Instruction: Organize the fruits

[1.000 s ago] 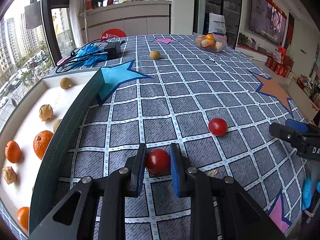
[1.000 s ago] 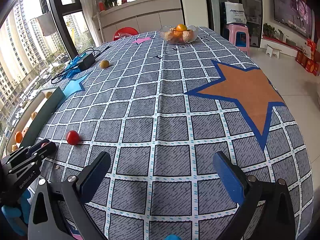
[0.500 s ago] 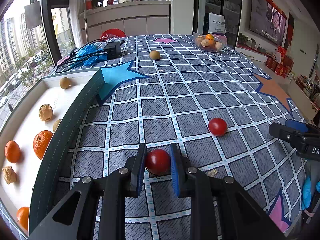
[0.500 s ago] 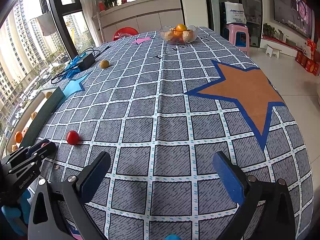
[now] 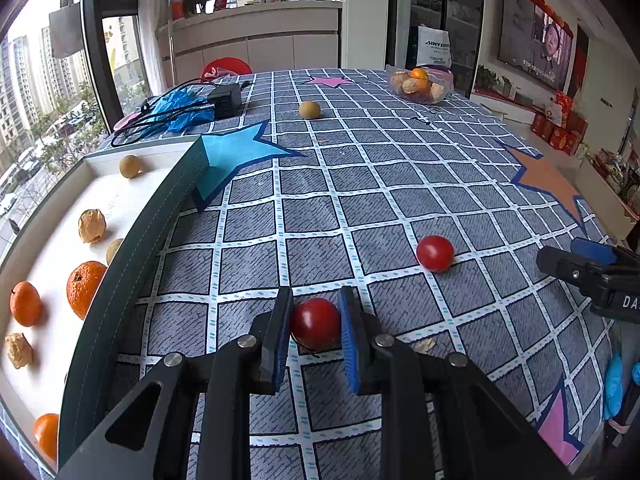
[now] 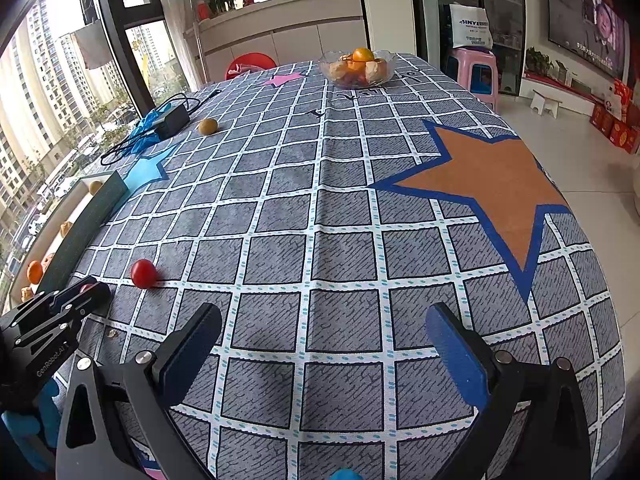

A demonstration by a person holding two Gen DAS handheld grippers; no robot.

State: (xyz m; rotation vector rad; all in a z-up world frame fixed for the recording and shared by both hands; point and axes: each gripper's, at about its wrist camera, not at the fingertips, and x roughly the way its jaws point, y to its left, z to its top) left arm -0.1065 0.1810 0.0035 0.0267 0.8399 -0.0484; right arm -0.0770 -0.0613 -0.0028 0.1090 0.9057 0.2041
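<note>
My left gripper (image 5: pixel 315 322) is shut on a red cherry tomato (image 5: pixel 316 325) at the tablecloth, both blue pads against its sides. A second red tomato (image 5: pixel 435 253) lies on the cloth to the right; it also shows in the right wrist view (image 6: pixel 143 274). A white tray (image 5: pixel 132 236) with a dark rim stands at the left, holding oranges (image 5: pixel 83 288), walnuts (image 5: pixel 92 225) and small brown fruits (image 5: pixel 129 166). My right gripper (image 6: pixel 322 344) is open and empty above the cloth. The left gripper shows in the right wrist view (image 6: pixel 86 292).
A brown fruit (image 5: pixel 309 110) lies far on the cloth. A glass bowl (image 6: pixel 356 66) of fruit stands at the far end. A black charger with cables (image 5: pixel 224 98) and blue gloves lie far left. The table edge drops off at the right, by a pink stool (image 6: pixel 474 74).
The left jaws have closed slightly tighter on the tomato. The right gripper has not moved.
</note>
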